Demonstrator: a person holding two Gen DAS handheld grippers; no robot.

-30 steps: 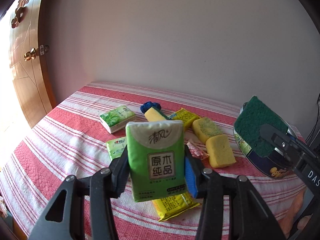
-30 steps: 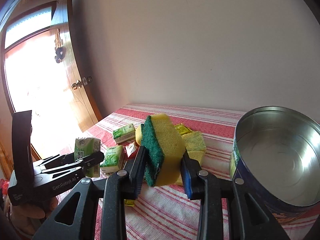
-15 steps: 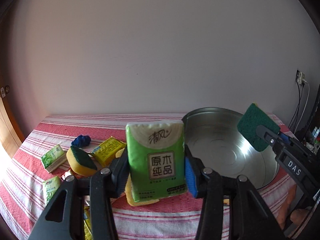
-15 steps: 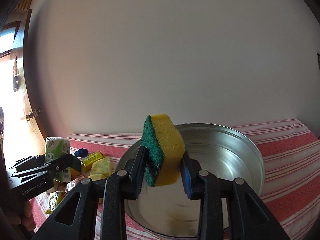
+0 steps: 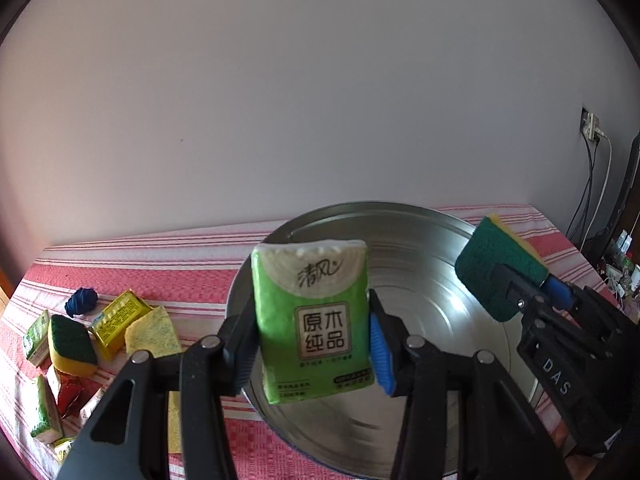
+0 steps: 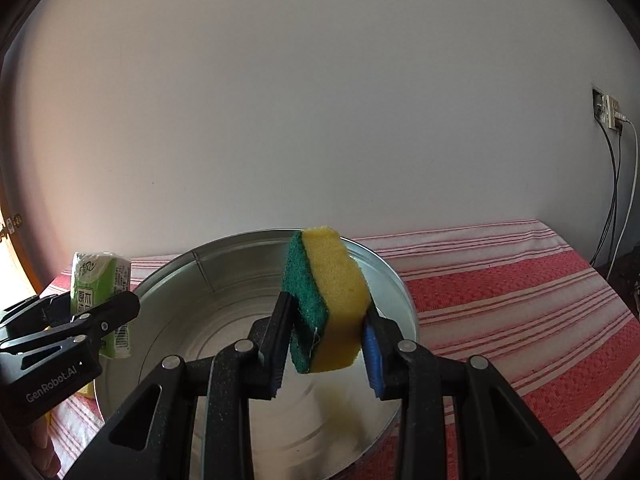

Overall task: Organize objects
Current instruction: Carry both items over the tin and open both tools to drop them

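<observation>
My left gripper (image 5: pixel 312 344) is shut on a green tissue pack (image 5: pixel 314 320) and holds it upright above the near left side of a round metal tin (image 5: pixel 420 240). My right gripper (image 6: pixel 326 344) is shut on a yellow sponge with a green scouring side (image 6: pixel 328 300) and holds it above the same tin (image 6: pixel 200 280). The right gripper and its sponge (image 5: pixel 496 268) also show in the left wrist view, over the tin's right side. The left gripper's tissue pack (image 6: pixel 102 284) shows at the left of the right wrist view. The tin's inside looks empty.
On the red striped tablecloth (image 5: pixel 160 272) left of the tin lie a green-and-yellow sponge (image 5: pixel 70 344), a yellow sponge (image 5: pixel 152 334), a yellow packet (image 5: pixel 116 316), a blue ball (image 5: pixel 80 302) and several small green packs. A wall socket with cables (image 6: pixel 608 112) is at the right.
Both grippers have swung right from the pile of objects to above the tin, each still holding its object. The tin now fills the middle of both views.
</observation>
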